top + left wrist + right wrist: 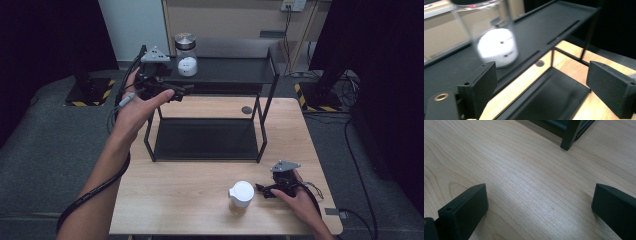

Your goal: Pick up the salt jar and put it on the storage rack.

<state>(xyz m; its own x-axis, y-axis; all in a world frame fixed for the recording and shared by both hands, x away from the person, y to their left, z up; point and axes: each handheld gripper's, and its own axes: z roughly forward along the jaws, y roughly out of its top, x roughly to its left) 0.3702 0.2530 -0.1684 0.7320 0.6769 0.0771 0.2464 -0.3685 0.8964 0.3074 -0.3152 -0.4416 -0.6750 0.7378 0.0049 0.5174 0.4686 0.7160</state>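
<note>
I see the glass jar (186,55) standing upright on the top shelf of the black rack (220,70), with a metal lid and white powder filling its lower part; in the left gripper view the jar (496,45) sits just beyond the jaws, not between them. My left gripper (175,93) hangs beside the shelf's left end, just short of the jar, its jaws spread wide with nothing between them and touching nothing. My right gripper (263,190) rests low on the table (175,200) near its front right corner, jaws also spread and holding nothing, only bare wood between them (536,202). Just beside it stands a small cup (241,197) with a white lid. The rack stands mid-table on pale wood; grey floor, cables and dark curtains surround it.
</note>
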